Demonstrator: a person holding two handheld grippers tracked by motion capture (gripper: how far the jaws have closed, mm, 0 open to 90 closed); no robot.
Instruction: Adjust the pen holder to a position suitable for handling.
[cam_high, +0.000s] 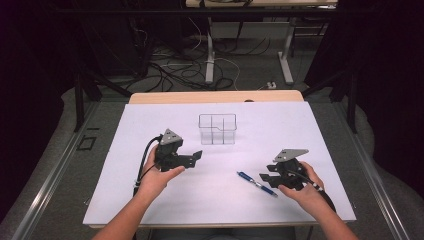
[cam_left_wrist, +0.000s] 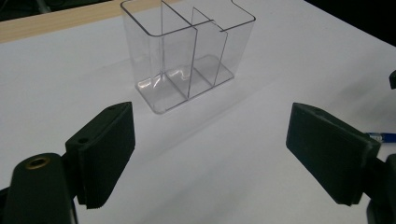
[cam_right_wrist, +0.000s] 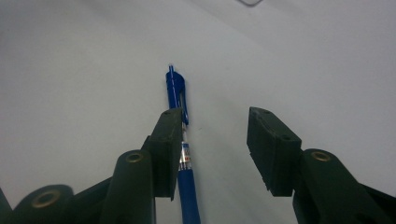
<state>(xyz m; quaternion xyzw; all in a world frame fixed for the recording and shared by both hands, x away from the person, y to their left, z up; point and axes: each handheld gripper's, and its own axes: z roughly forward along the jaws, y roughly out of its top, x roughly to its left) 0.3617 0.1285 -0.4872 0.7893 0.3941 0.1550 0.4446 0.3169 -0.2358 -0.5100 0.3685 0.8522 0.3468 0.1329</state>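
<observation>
- Right gripper (cam_right_wrist: 215, 140): jaws apart, one jaw beside blue pen (cam_right_wrist: 176, 91) lying on white sheet (cam_high: 150, 200); nothing gripped.
- Left gripper (cam_left_wrist: 210, 149): jaws wide, empty, facing clear divided organizer (cam_left_wrist: 187, 51).

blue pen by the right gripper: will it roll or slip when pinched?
The pen looks round and smooth, so a nudge could roll it, though its clip may check that. It looks stiff and thin, lying flat on the white sheet, so it may slip from the right gripper.
</observation>
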